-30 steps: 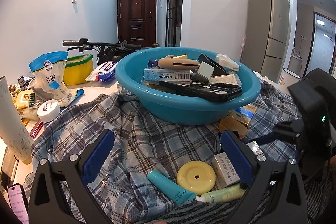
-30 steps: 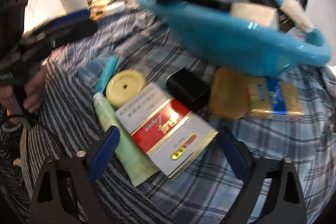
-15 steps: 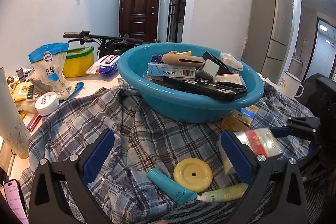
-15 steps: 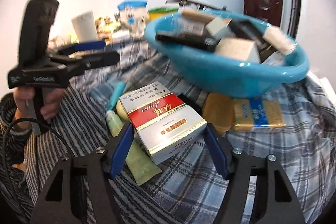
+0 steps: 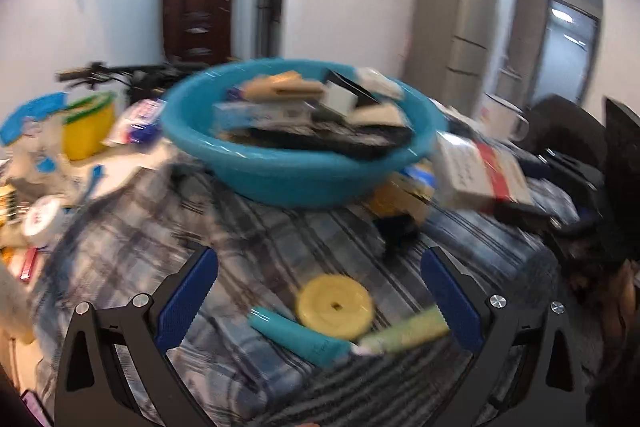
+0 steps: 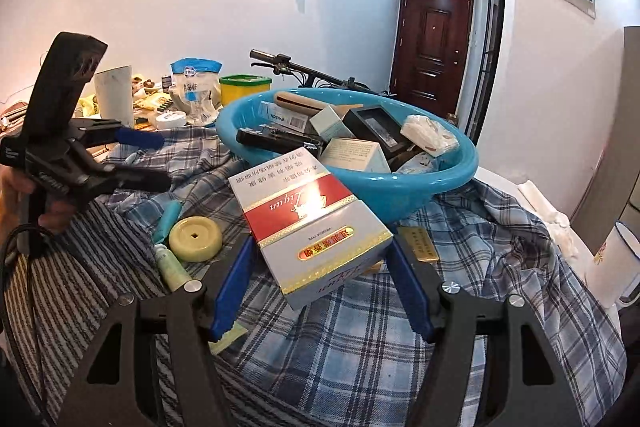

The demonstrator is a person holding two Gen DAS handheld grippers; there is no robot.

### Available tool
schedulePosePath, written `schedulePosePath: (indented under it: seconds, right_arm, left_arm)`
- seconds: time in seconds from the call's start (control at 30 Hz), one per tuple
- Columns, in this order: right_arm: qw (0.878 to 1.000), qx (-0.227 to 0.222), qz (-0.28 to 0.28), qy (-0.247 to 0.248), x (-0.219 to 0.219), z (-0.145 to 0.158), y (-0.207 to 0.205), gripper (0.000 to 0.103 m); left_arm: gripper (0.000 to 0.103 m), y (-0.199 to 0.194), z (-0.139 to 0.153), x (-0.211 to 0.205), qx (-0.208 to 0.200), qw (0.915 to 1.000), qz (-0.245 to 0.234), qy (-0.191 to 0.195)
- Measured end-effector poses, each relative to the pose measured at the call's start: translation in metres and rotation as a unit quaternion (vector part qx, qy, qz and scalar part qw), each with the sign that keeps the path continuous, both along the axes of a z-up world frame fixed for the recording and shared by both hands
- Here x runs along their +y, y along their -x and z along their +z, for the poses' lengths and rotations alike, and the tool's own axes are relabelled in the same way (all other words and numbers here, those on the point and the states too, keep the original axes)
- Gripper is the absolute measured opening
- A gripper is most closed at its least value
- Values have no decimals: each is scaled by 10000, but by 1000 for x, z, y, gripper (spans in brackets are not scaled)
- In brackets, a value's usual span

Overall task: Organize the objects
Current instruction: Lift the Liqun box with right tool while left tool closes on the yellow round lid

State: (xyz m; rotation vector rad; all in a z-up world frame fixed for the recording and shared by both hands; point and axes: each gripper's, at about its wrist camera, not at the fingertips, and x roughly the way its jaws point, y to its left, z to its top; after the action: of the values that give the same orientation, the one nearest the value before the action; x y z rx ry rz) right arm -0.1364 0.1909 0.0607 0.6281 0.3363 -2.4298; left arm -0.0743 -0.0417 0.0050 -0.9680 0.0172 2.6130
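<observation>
My right gripper (image 6: 320,283) is shut on a red, white and gold cigarette carton (image 6: 308,223) and holds it in the air in front of the blue basin (image 6: 448,179), which is full of boxes and a black remote. The carton also shows in the blurred left wrist view (image 5: 480,175), beside the basin (image 5: 280,179). My left gripper (image 5: 316,291) is open and empty over a yellow disc (image 5: 336,301), a teal tube (image 5: 296,337) and a green tube (image 5: 404,329) on the plaid cloth. It also shows at the left of the right wrist view (image 6: 140,157).
A plaid cloth (image 6: 480,267) covers the table. A gold box (image 6: 420,245) lies under the basin's near side. Snack bags (image 6: 196,83), a yellow tub (image 6: 244,89) and a white jar (image 6: 172,117) crowd the far left. A white mug (image 6: 612,267) stands at the right.
My right gripper has closed on the cigarette carton, lifted it off the cloth and carried it up toward the basin. My left gripper has swung quickly, blurring its view.
</observation>
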Motion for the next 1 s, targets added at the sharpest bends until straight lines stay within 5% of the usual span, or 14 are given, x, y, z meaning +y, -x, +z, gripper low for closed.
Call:
schedulePosePath:
  seconds: [0.3,0.53,1.0]
  right_arm:
    - [9997,-121,18,187,8,-2,4,66]
    - [9995,-163,44,264,10,-2,5,66]
    - [9994,-248,45,220,8,-4,7,66]
  left_arm:
    - [100,16,-36,28,-754,9946,-220,678]
    - [63,24,-54,42,-1135,9873,-402,1040]
    - [62,26,-57,44,-1200,9857,-391,1115]
